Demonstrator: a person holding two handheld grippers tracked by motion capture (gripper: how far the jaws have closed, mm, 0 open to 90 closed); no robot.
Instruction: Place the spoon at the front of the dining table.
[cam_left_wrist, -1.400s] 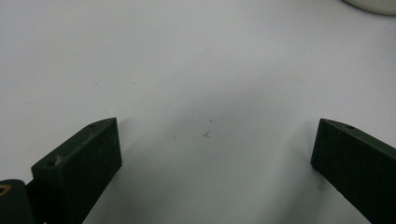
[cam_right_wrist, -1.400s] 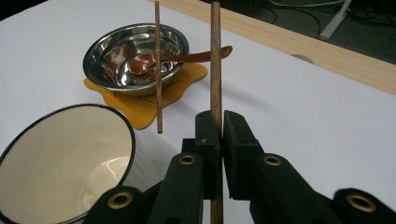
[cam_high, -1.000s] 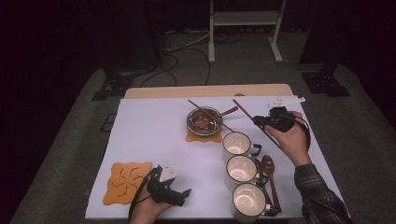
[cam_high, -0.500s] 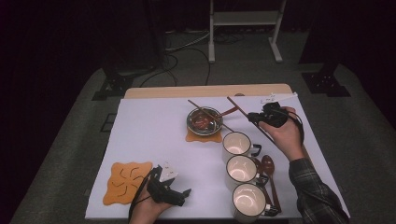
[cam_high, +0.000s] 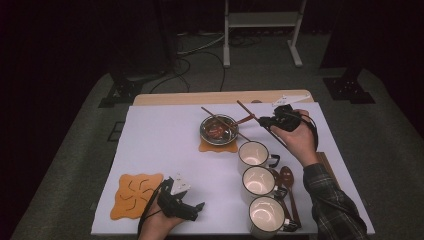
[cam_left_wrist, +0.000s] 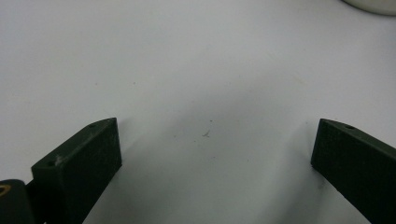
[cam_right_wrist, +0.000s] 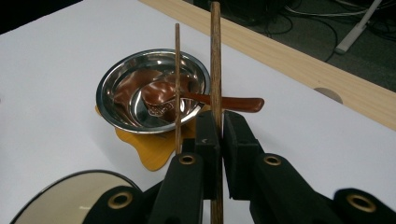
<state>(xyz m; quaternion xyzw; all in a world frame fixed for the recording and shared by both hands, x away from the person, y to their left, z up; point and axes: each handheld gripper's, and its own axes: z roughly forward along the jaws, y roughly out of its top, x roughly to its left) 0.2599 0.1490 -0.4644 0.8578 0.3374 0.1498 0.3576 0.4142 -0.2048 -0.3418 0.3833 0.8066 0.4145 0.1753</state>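
My right gripper (cam_high: 264, 121) is shut on a dark wooden chopstick (cam_right_wrist: 215, 70), held just right of a steel bowl (cam_high: 218, 130). The held chopstick (cam_high: 245, 109) slants up and left past the jaws. A second, thinner chopstick (cam_right_wrist: 177, 79) lies across the bowl (cam_right_wrist: 106, 95), and a reddish wooden spoon (cam_right_wrist: 161, 95) rests inside it with its handle pointing toward the gripper. The bowl stands on an orange coaster (cam_right_wrist: 149, 151). My left gripper (cam_high: 196, 212) rests open on the white table near the front edge; its jaws (cam_left_wrist: 212, 140) stand wide apart over bare table.
Three cream mugs (cam_high: 259, 180) stand in a row on the right, with brown wooden spoons (cam_high: 287, 176) beside them. An orange flower-shaped mat (cam_high: 136, 195) lies front left. A wooden table edge (cam_high: 220, 97) runs along the back of the white cover.
My right gripper has moved left toward the bowl, carrying the chopstick. The left gripper has stayed put.
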